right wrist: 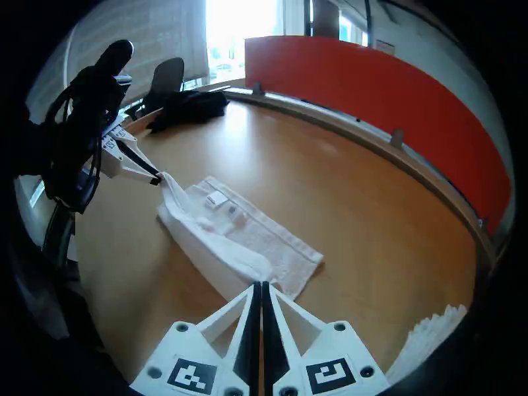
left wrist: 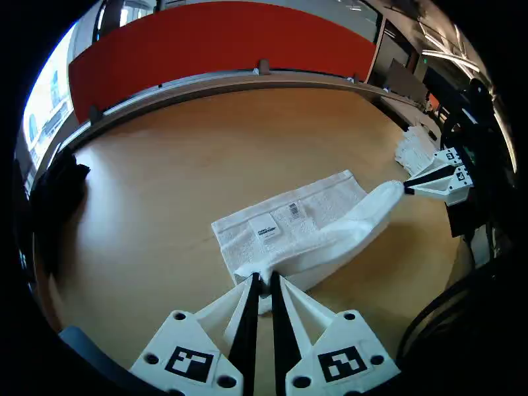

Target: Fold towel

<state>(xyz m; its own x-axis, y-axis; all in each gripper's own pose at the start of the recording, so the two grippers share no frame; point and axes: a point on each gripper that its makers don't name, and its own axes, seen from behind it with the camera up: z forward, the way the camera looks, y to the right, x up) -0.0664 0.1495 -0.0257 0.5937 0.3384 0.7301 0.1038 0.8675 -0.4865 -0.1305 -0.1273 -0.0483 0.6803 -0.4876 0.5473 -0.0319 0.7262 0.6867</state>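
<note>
A white towel (left wrist: 300,221) with a sewn label lies on the wooden table (left wrist: 198,145). Its near long edge is lifted into a soft roll strung between the two grippers. My left gripper (left wrist: 264,277) is shut on one corner of that edge. At the right of the left gripper view, my right gripper (left wrist: 406,189) pinches the other corner. In the right gripper view the towel (right wrist: 264,237) stretches away from my right gripper (right wrist: 259,285), which is shut on its corner. The left gripper (right wrist: 158,179) holds the far corner, with a hand behind it.
A red divider panel (left wrist: 218,46) runs along the table's far edge. A dark bundle (right wrist: 191,105) lies on the table near a chair (right wrist: 168,72). A stack of white towels (right wrist: 429,330) sits by the table's edge.
</note>
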